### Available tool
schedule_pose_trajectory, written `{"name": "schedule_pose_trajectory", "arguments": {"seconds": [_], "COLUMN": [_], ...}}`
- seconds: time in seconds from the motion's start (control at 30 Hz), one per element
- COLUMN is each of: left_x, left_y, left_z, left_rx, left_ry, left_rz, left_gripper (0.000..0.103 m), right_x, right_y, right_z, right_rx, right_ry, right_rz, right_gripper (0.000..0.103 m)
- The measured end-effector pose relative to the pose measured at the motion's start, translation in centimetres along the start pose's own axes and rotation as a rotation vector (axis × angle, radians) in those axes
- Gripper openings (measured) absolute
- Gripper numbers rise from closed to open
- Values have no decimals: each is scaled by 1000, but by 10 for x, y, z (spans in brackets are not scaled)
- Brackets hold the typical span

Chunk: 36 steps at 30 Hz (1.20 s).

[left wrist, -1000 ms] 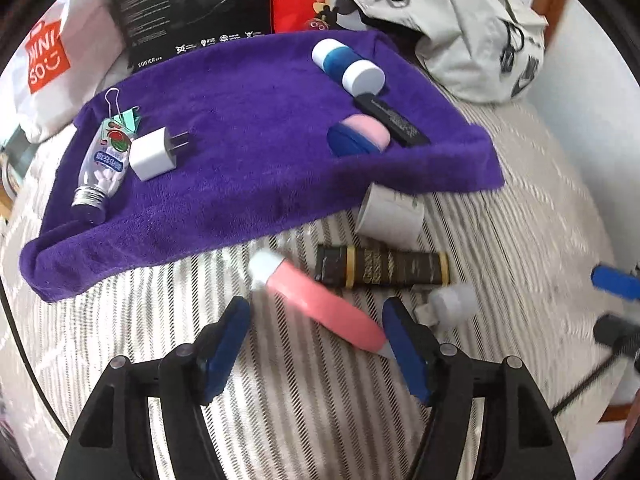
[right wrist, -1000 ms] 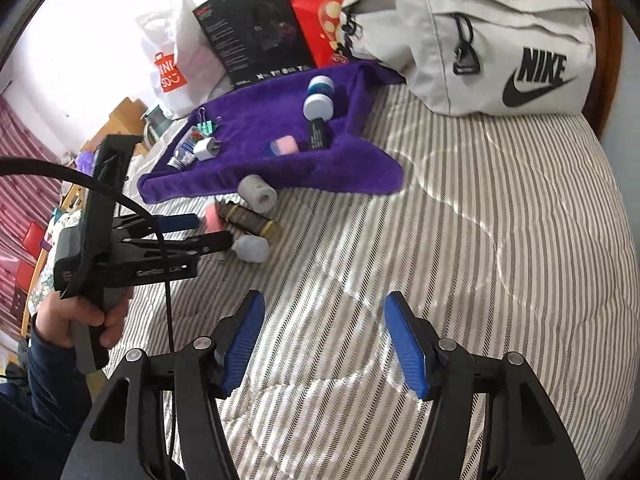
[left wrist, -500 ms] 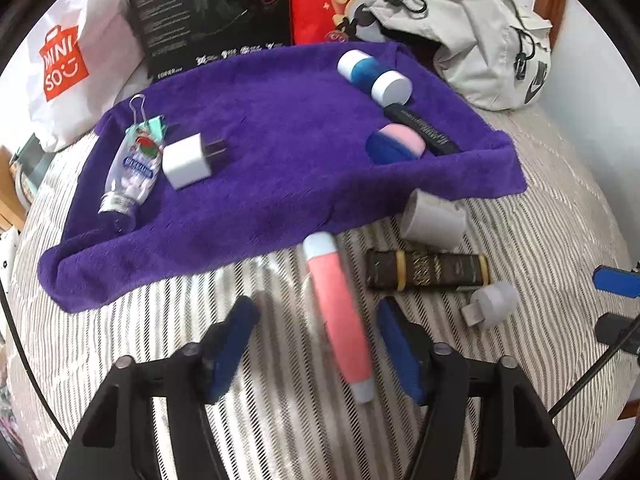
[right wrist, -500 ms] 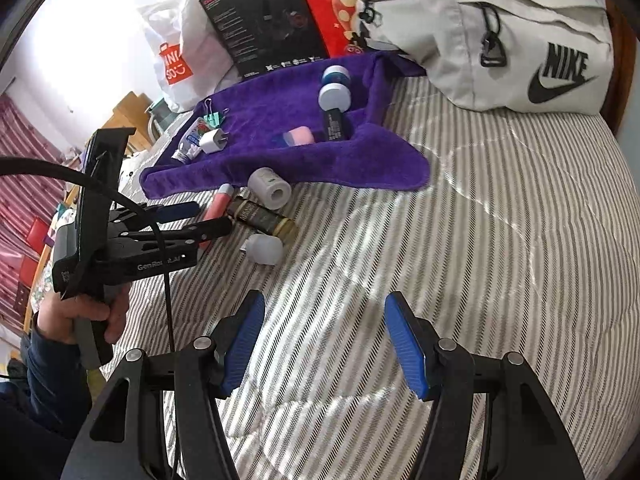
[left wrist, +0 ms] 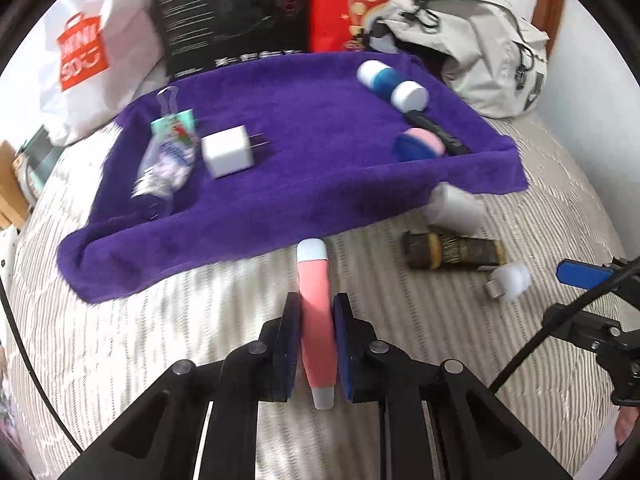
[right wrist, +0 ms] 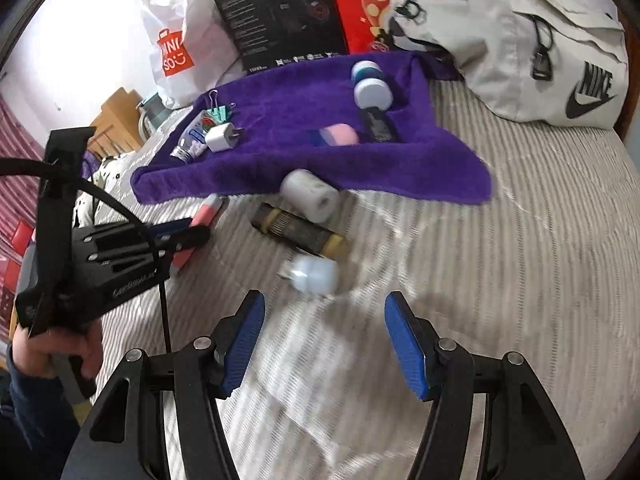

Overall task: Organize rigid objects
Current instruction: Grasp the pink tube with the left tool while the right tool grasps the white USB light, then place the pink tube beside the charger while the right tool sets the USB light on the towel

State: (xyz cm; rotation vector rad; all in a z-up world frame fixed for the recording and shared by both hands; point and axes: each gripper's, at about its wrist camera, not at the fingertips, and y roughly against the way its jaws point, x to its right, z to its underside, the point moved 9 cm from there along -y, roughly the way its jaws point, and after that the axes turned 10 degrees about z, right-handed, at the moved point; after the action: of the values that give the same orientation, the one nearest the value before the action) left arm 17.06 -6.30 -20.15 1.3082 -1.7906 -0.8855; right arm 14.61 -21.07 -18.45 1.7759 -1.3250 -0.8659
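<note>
Pink tube (left wrist: 315, 312): left wrist view has it clamped between the left gripper's (left wrist: 314, 322) pads, long axis running 12–6 along the fingers, pale cap end poking out at 12 toward the purple towel's (left wrist: 312, 184) near edge. Tube sits low over the striped bedspread (left wrist: 160, 320); I can't tell if it's lifted clear. Judgement: next move is a straight carry to 12 onto the towel. On the towel: one white charger (left wrist: 230, 151), one clear bottle (left wrist: 166, 164), one blue-white cylinder (left wrist: 390, 82), one pink-blue puck (left wrist: 420, 146), one black stick (left wrist: 438, 132). Off the towel at 2–3: one white roll (left wrist: 454, 208), one dark tube (left wrist: 452, 250), one small white piece (left wrist: 510, 280).

Right wrist view: right gripper (right wrist: 324, 346) fingers wide apart, holding nothing, over bare bedspread. Small white piece is just ahead at 12, dark tube and roll beyond. Left gripper is at 9–10 with the pink tube in it, so left is the nearer hand to the towel.
</note>
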Motion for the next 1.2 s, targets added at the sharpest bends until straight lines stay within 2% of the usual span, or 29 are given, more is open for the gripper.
{"name": "schedule_pose_trajectory", "arguments": {"seconds": [0.23,0.3,0.43,0.47,0.53,0.6,0.87,1.03,1.2], "left_x": [-15,-14,-14,-15,-16,-16,-19,-28,-38], "left_y": [6,7,8,8,8,9,10,14,23], "left_z": [5,6,6,6,6,6,8,7,3], "left_rx": [18,26,37,38,40,41,44,43,56], "left_ry": [27,17,13,15,17,19,23,36,68], "left_rz": [45,49,65,74,85,92,119,99,115], "left_gripper": [16,16,16,16,16,16,16,16,16], "right_x": [-13,-12,-13,-14,-17,-19,0,10,9], "right_y": [-27,-29,-32,-32,-32,-32,-23,-14,-7], "right_z": [-3,-6,-8,-8,-8,-9,-3,-3,-4], "right_rx": [0,25,51,57,59,56,6,-2,-1], "right_ry": [-11,-16,12,11,31,47,7,-12,-19], "right_rz": [147,186,271,272,279,274,209,190,137], "right_gripper": [62,62,54,46,44,36,36,36,36]}}
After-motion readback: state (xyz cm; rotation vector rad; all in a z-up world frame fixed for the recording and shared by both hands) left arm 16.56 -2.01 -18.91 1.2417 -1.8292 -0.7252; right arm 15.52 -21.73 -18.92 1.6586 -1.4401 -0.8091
